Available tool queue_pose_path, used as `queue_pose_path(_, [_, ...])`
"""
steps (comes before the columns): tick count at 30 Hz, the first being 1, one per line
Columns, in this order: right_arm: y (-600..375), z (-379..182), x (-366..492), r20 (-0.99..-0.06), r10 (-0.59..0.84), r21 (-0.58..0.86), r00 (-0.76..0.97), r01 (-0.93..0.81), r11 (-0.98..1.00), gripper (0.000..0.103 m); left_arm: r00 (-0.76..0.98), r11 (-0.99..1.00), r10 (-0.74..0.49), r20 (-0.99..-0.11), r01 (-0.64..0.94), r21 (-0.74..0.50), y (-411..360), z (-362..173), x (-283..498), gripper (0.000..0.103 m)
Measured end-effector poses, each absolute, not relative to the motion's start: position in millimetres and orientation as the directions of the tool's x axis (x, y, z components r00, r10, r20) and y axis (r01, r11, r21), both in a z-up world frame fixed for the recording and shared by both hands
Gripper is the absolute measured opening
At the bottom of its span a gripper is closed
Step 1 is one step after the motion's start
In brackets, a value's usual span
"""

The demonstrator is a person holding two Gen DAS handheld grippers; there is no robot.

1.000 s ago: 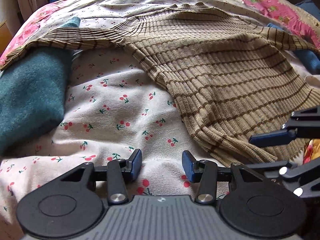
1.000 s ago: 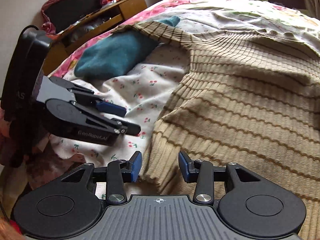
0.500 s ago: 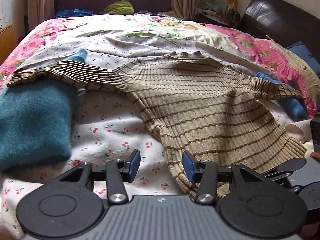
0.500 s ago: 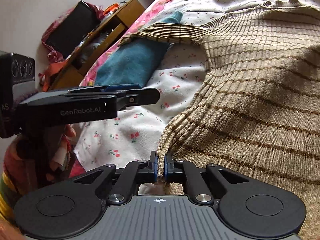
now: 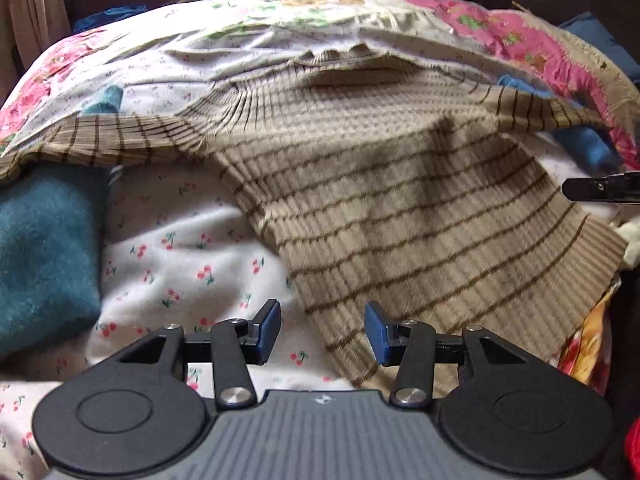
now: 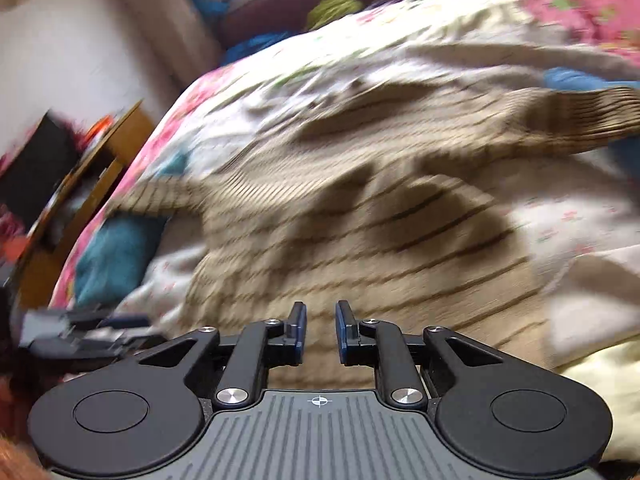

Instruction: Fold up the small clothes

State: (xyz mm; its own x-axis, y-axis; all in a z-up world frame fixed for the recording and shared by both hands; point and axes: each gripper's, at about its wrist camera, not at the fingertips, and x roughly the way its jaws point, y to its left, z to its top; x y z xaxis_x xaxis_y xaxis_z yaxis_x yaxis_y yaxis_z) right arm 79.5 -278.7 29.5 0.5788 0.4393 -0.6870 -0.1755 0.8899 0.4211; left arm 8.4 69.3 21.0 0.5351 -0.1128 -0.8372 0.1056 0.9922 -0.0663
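Note:
A beige ribbed sweater with thin brown stripes [image 5: 380, 184] lies spread on the bed, sleeves out to both sides, hem toward me. My left gripper [image 5: 322, 330] is open and empty just above the hem's left corner. My right gripper [image 6: 320, 330] hovers over the sweater's [image 6: 360, 240] hem with its jaws a small gap apart and nothing between them; this view is blurred. The right gripper's tip [image 5: 600, 190] shows at the right edge of the left wrist view. The left gripper [image 6: 88, 332] shows at the left of the right wrist view.
A teal folded garment [image 5: 40, 256] lies left of the sweater on a cherry-print sheet [image 5: 180, 256]. A blue garment [image 5: 588, 144] lies under the right sleeve. A pink floral quilt [image 5: 540, 40] covers the far bed. A wooden side table [image 6: 80, 184] stands at the left.
My right gripper was shut on the sweater's hem edge half a second ago; it has let go, opened slightly and swung right. The left gripper has dropped closer to the hem.

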Motion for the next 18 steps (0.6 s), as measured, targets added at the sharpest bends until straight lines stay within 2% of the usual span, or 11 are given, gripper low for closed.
queue_pose_path(2, [-322.3, 27.0, 101.4, -0.669, 0.303, 0.410, 0.678, -0.003, 0.912, 0.038, 0.581, 0.989, -0.144, -0.801, 0.122, -0.090, 55.9, 31.1, 23.3, 0.056])
queue_pose_path(5, [-383.5, 18.9, 124.5, -0.623, 0.160, 0.451, 0.765, 0.185, 0.873, 0.038, 0.634, 0.975, -0.213, -0.743, 0.183, -0.123, 20.4, 36.7, 52.7, 0.056])
queue_pose_path(8, [-431.4, 8.6, 143.5, -0.599, 0.043, 0.459, 0.800, 0.299, 0.837, 0.038, 0.660, 0.957, -0.278, -0.698, 0.257, -0.137, -26.1, 36.0, 88.6, 0.056])
queue_pose_path(12, [-489.4, -12.4, 165.3, -0.576, -0.001, 0.563, 0.817, 0.398, 0.724, 0.038, 0.662, 0.927, -0.355, -0.660, 0.339, -0.159, -86.4, 32.8, 134.8, 0.056])
queue_pose_path(18, [-538.4, -41.0, 191.1, -0.518, -0.035, 0.688, 0.855, 0.440, 0.577, 0.038, 0.625, 0.898, -0.412, -0.663, 0.403, -0.178, -145.1, 21.9, 178.4, 0.057])
